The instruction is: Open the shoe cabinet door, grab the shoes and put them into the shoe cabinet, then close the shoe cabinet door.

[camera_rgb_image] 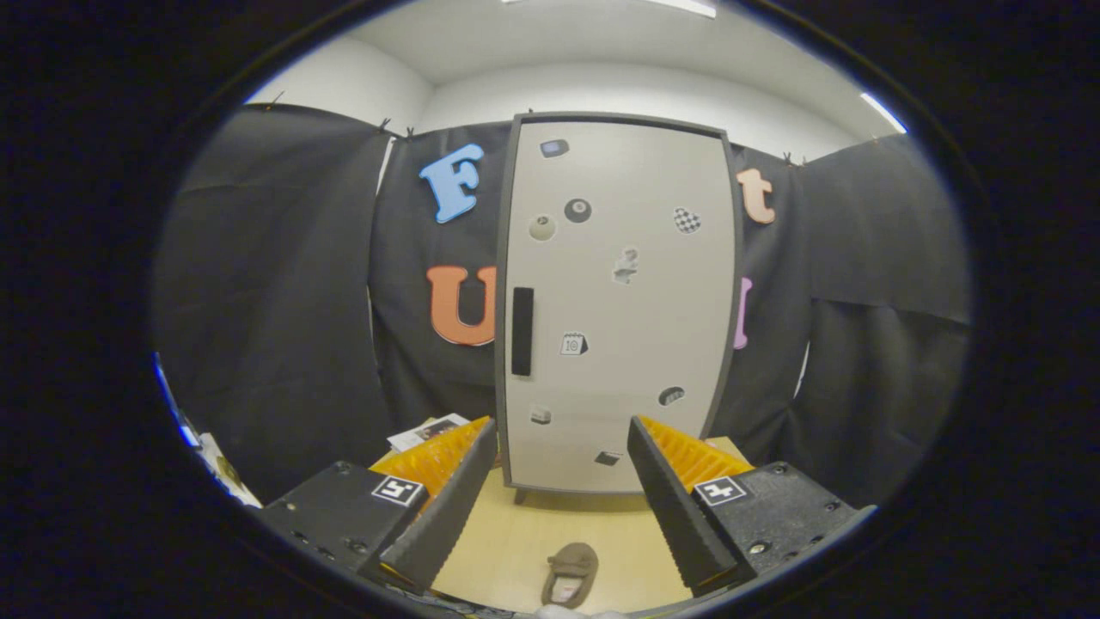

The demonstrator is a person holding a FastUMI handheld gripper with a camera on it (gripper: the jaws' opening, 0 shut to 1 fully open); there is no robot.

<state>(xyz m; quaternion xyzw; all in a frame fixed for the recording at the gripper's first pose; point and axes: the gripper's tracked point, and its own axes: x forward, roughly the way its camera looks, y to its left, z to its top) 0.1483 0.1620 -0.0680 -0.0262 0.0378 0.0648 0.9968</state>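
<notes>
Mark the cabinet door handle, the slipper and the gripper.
door handle (522, 331): gripper view, middle of the dark vertical bar.
slipper (571, 574): gripper view, its upper.
gripper (562, 434): gripper view, midway between open fingertips.

Gripper (563, 438) level, facing forward; fingers (447, 499) spread wide, holding nothing.

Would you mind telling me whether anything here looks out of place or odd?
Nothing looks damaged or spilled. One slipper lies alone on the floor, below the open gripper and in front of the closed cabinet. Some paper lies on the floor beside the cabinet, a little untidy.
</notes>
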